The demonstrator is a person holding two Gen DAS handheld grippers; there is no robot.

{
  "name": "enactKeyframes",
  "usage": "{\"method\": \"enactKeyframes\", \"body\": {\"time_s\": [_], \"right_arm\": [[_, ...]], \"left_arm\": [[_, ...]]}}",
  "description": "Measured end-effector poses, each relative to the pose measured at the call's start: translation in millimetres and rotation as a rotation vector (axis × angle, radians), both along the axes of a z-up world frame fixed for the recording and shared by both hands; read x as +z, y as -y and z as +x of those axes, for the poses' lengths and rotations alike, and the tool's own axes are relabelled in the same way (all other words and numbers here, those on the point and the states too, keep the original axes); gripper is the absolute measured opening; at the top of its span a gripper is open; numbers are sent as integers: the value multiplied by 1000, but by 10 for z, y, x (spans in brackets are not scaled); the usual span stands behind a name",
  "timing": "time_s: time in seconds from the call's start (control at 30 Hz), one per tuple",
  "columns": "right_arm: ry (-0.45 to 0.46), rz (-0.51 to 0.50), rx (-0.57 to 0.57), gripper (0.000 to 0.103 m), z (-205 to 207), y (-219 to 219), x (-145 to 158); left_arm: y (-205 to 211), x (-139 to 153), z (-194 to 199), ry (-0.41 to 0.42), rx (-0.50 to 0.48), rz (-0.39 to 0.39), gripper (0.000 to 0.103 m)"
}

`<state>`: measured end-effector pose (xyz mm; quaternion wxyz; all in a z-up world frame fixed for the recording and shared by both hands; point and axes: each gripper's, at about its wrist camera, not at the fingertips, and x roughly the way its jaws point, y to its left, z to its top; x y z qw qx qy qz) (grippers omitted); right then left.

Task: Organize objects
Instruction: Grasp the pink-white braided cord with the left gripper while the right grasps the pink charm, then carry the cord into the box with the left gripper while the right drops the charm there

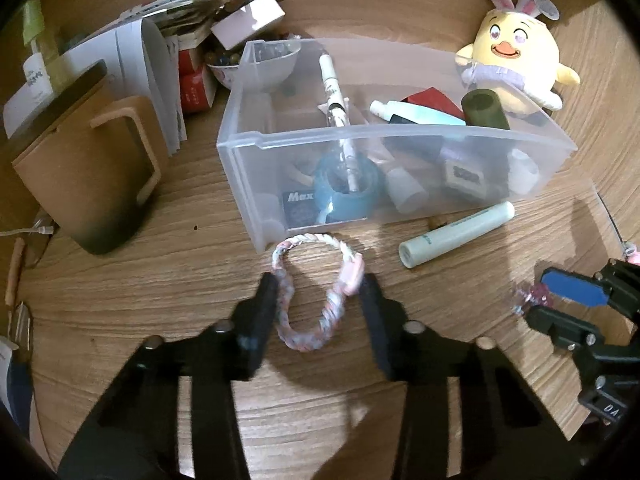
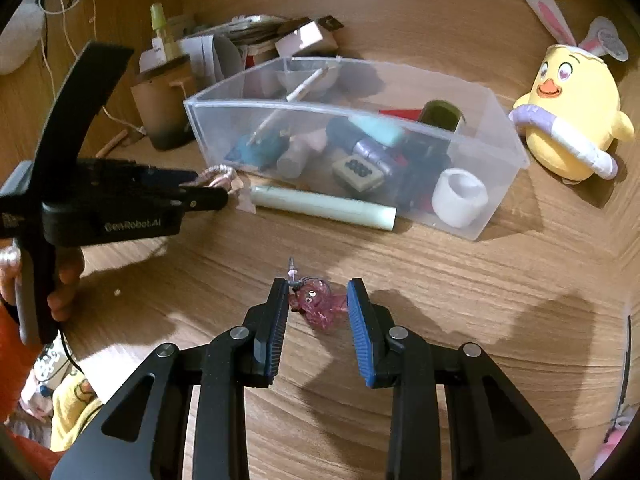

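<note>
Left wrist view: my left gripper (image 1: 320, 284) points down at the wooden tabletop (image 1: 200, 272), its jaws narrowed around a braided pink-and-white bracelet (image 1: 316, 288); both pads touch the loop's sides, so I read it as clamped on the bracelet. The bracelet lies just in front of the near wall of the clear plastic bin (image 1: 400, 176), which holds a pen, tubes, a blue ring and small boxes. A pale green tube (image 1: 456, 234) lies on the table against that same wall, to the right. A yellow chick plush (image 1: 516, 64) with rabbit ears sits beyond the bin's far right corner, and a brown paper bag (image 1: 84, 176) stands to the bin's left. My right gripper (image 1: 532, 300) shows at the right edge. Right wrist view: my right gripper (image 2: 318, 300) has its blue-padded jaws drawn in on a small translucent pink charm (image 2: 316, 306) lying on the tabletop (image 2: 480, 280) well in front of the bin (image 2: 496, 184); the left pad touches it and the right pad sits at its edge, so I cannot tell whether the grip is firm. At the left, a hand (image 2: 60, 280) holds my left gripper (image 2: 216, 196) at the bracelet (image 2: 218, 174), beside the green tube (image 2: 320, 204).
</note>
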<state>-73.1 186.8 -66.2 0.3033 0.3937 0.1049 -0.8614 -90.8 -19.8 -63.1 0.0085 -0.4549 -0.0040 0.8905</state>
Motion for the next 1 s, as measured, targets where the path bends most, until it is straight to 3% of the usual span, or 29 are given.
{"method": "enactKeyframes", "body": {"time_s": [0.03, 0.13, 0.47, 1.0], "right_arm": [[-6, -6, -2, 28, -5, -5, 25], [-16, -18, -10, 28, -12, -22, 83], [-35, -58, -41, 28, -71, -132, 211], [-97, -116, -67, 28, -223, -141, 481]], "left_arm": [[3, 0, 5, -4, -2, 0, 22], [14, 4, 40, -8, -1, 2, 8], [75, 92, 238, -36, 21, 26, 5], [93, 720, 422, -196, 30, 56, 5]]}}
